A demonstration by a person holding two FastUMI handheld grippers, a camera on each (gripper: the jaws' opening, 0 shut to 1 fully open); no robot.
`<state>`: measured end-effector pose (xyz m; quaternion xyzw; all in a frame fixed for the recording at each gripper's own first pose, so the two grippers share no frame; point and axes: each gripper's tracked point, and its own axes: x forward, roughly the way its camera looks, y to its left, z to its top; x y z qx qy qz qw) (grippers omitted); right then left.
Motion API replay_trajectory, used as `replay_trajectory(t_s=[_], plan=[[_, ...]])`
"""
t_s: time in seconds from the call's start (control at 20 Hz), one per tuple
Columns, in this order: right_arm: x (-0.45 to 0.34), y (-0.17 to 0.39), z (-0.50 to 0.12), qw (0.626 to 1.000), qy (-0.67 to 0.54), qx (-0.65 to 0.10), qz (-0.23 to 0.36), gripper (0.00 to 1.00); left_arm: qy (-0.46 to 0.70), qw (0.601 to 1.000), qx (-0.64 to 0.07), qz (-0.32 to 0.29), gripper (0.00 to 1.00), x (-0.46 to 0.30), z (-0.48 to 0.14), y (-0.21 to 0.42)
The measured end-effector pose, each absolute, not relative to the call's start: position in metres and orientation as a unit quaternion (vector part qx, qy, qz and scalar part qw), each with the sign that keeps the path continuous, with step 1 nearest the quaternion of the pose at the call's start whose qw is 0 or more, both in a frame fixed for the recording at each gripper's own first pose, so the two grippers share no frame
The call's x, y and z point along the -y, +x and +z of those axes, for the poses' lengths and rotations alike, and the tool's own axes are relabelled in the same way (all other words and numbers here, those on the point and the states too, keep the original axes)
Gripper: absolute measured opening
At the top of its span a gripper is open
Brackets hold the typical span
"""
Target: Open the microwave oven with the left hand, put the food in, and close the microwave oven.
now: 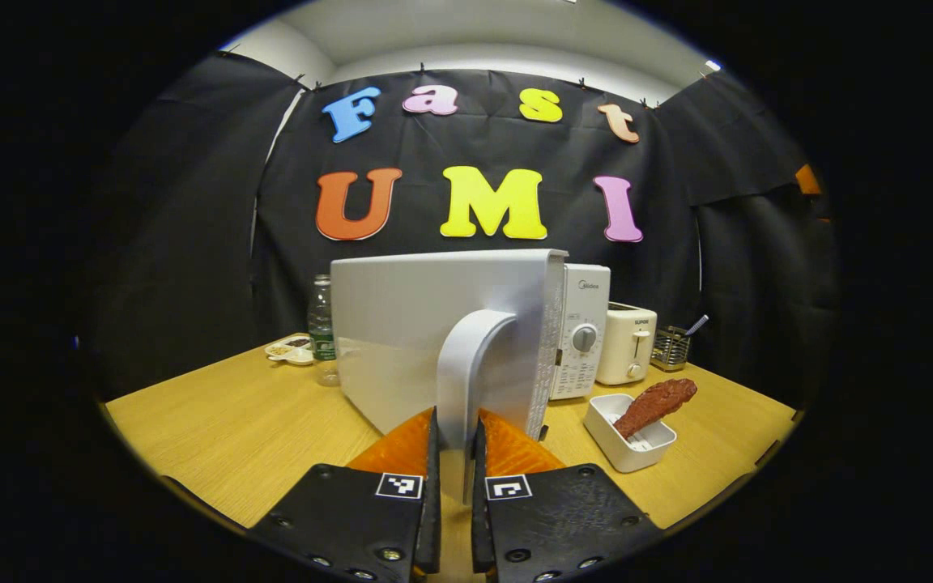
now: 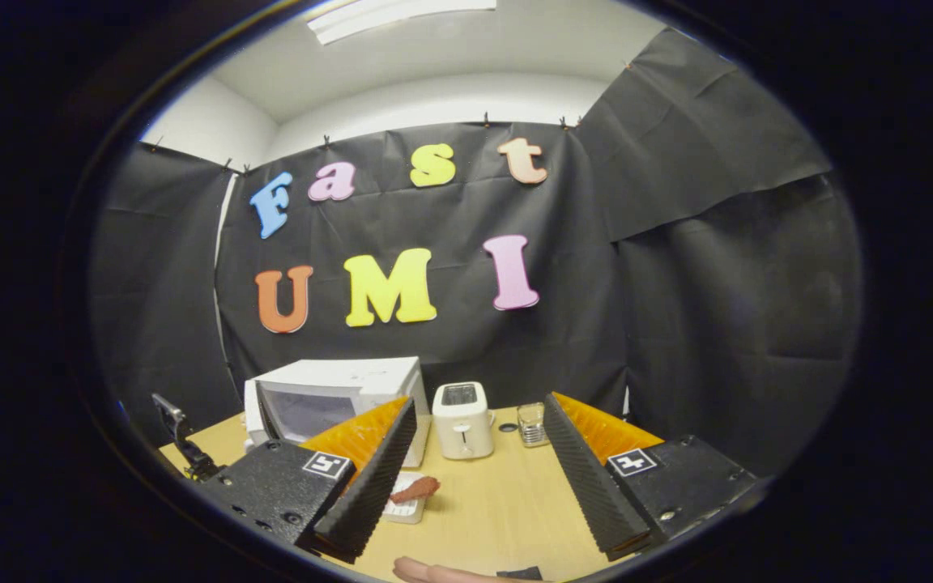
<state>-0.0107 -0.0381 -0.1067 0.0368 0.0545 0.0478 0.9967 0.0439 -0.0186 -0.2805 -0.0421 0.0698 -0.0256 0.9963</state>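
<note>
The bench [image 1: 232, 413] is pale wood grain with a matt finish. The microwave door [image 1: 426, 324] and its handle [image 1: 466, 380] look like smooth, satiny grey plastic. The tongs' fingers [image 2: 369, 478] have ribbed black pads.

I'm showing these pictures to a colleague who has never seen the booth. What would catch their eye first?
In the left gripper view, the left gripper is clamped on the microwave door's white handle, right up front, door partly swung out. To its right on the wooden table, a reddish-brown piece of food leans out of a small white tray. In the right gripper view, the right gripper hangs wide open above the table.
</note>
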Motion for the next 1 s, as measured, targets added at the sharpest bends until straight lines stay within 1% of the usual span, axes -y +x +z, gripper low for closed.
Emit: replay_trajectory(t_s=[0.1, 0.15, 0.2, 0.25, 0.35, 0.4, 0.45, 0.5, 0.55, 0.6, 0.65, 0.7, 0.75, 0.8, 0.85, 0.9, 0.95, 1.0], plan=[[0.031, -0.013, -0.11, 0.996, 0.032, -0.056, 0.054, 1.0, -0.042, 0.996, -0.072, -0.008, 0.14, -0.008, -0.281, 0.03], [0.027, -0.015, -0.112, 0.996, 0.03, -0.057, 0.057, 0.9, -0.043, 0.996, -0.073, 0.003, 0.14, -0.024, -0.282, 0.023], [0.022, -0.015, -0.114, 0.996, 0.028, -0.06, 0.062, 1.0, -0.04, 0.996, -0.073, 0.015, 0.14, -0.041, -0.282, 0.017], [0.016, -0.015, -0.117, 0.995, 0.026, -0.061, 0.068, 0.9, -0.037, 0.996, -0.073, 0.029, 0.14, -0.058, -0.284, 0.011], [0.009, -0.014, -0.123, 0.995, 0.022, -0.068, 0.074, 0.9, -0.04, 0.995, -0.076, 0.051, 0.13, -0.09, -0.287, 0.0], [0.005, -0.014, -0.127, 0.994, 0.02, -0.071, 0.078, 1.0, -0.052, 0.994, -0.084, 0.055, 0.12, -0.102, -0.29, -0.005], [0.002, -0.013, -0.13, 0.994, 0.019, -0.076, 0.081, 0.9, -0.061, 0.992, -0.091, 0.057, 0.12, -0.112, -0.295, -0.014], [0.0, -0.012, -0.132, 0.993, 0.019, -0.079, 0.084, 0.9, -0.06, 0.992, -0.092, 0.07, 0.2, -0.127, -0.297, -0.023], [-0.001, -0.011, -0.136, 0.993, 0.018, -0.081, 0.085, 1.0, -0.05, 0.991, -0.091, 0.088, 0.37, -0.145, -0.297, -0.032], [-0.002, -0.008, -0.138, 0.993, 0.017, -0.084, 0.084, 0.9, -0.037, 0.991, -0.08, 0.101, 0.71, -0.157, -0.295, -0.045], [-0.001, -0.006, -0.142, 0.993, 0.017, -0.087, 0.083, 0.9, -0.02, 0.99, -0.074, 0.118, 0.92, -0.169, -0.295, -0.049], [-0.002, -0.004, -0.144, 0.992, 0.016, -0.091, 0.082, 1.0, -0.003, 0.988, -0.069, 0.141, 0.93, -0.183, -0.292, -0.057], [-0.002, -0.001, -0.149, 0.992, 0.016, -0.096, 0.081, 1.0, 0.005, 0.986, -0.07, 0.148, 0.93, -0.19, -0.293, -0.06], [-0.002, 0.002, -0.153, 0.991, 0.016, -0.101, 0.081, 0.9, 0.002, 0.987, -0.076, 0.143, 0.92, -0.188, -0.292, -0.064], [-0.003, 0.007, -0.158, 0.991, 0.015, -0.107, 0.081, 1.0, -0.007, 0.987, -0.078, 0.141, 0.92, -0.185, -0.289, -0.067], [-0.003, 0.01, -0.163, 0.99, 0.014, -0.115, 0.082, 1.0, -0.014, 0.988, -0.077, 0.136, 0.92, -0.181, -0.283, -0.071], [-0.004, 0.014, -0.168, 0.989, 0.013, -0.123, 0.083, 0.9, -0.022, 0.988, -0.078, 0.133, 0.92, -0.179, -0.277, -0.073], [-0.004, 0.018, -0.173, 0.988, 0.011, -0.132, 0.085, 1.0, -0.029, 0.988, -0.076, 0.131, 0.92, -0.175, -0.27, -0.075]])
